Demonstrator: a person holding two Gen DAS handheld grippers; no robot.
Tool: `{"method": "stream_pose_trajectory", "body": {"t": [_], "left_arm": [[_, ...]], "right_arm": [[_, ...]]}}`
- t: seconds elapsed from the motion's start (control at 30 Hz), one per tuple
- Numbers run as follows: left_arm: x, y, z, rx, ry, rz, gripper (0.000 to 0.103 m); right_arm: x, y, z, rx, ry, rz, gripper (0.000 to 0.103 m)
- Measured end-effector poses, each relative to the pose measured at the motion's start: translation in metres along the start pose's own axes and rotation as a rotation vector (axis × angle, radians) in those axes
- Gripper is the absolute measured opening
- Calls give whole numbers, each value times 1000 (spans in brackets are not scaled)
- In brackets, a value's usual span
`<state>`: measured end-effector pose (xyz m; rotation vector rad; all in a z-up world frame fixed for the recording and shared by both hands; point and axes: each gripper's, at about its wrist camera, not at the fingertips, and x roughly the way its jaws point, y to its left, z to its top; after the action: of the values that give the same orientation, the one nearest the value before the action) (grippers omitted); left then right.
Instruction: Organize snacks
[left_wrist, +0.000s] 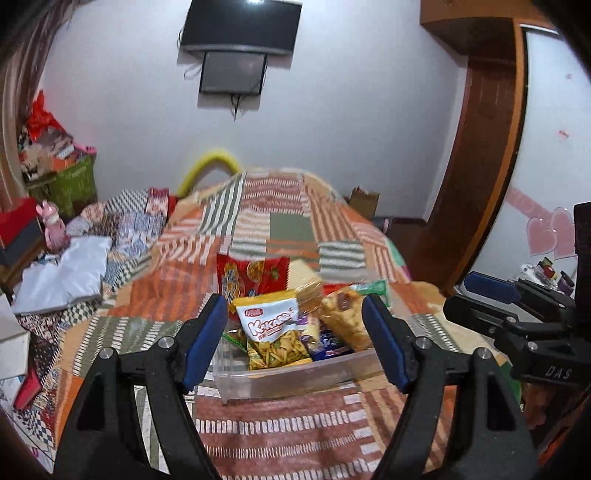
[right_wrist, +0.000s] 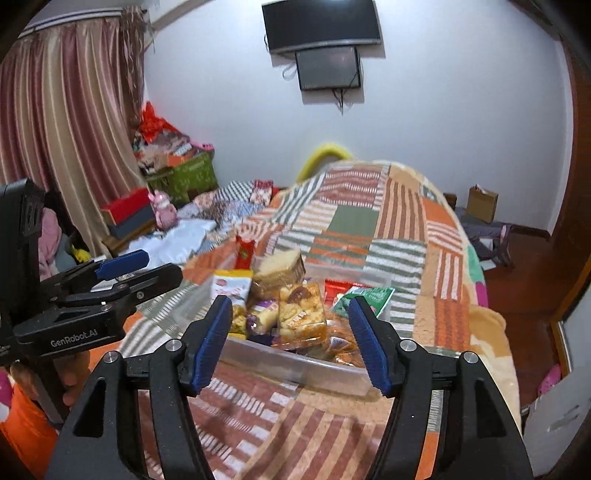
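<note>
A clear plastic bin sits on the patchwork bedspread, full of snack packs. In it are a yellow-and-white Kakaeee chip bag, a red biscuit pack, a wafer pack, an orange snack bag and a green pack. My left gripper is open and empty, just in front of the bin. My right gripper is open and empty, over the bin's near rim. The orange snack bag and wafer pack show there too.
The bedspread covers a bed. Folded quilts and a white bag lie at the left. Boxes and a green carton stand by the curtain. A wooden door frame is at the right. Each gripper shows in the other's view.
</note>
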<state>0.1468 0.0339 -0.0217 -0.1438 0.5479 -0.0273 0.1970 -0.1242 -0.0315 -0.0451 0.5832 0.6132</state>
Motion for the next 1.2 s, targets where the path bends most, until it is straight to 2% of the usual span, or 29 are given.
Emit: {"method": "stream_pose_trajectory", "body": {"t": [0.07,0.27,0.4,0.53,1.2], "left_arm": [[-18,-6,1,11,-34,-5,75],[-60,-19,-4,39,-118,-5,84],[-80,-25,-9,61,-162,15,94],[-92,-28,-13,79,-188,19,100],[-104,-30,-21,76,-200,5,101]], "right_arm": [[-13,3,-1,0,-30,-2,69],[-38,10,-5,8,-80,12,71],[-53,16,-10,4,-127,0,85],[-63,20,-14,0,-151,4,86],[-69,23,-19,-13,-164,4,89]]}}
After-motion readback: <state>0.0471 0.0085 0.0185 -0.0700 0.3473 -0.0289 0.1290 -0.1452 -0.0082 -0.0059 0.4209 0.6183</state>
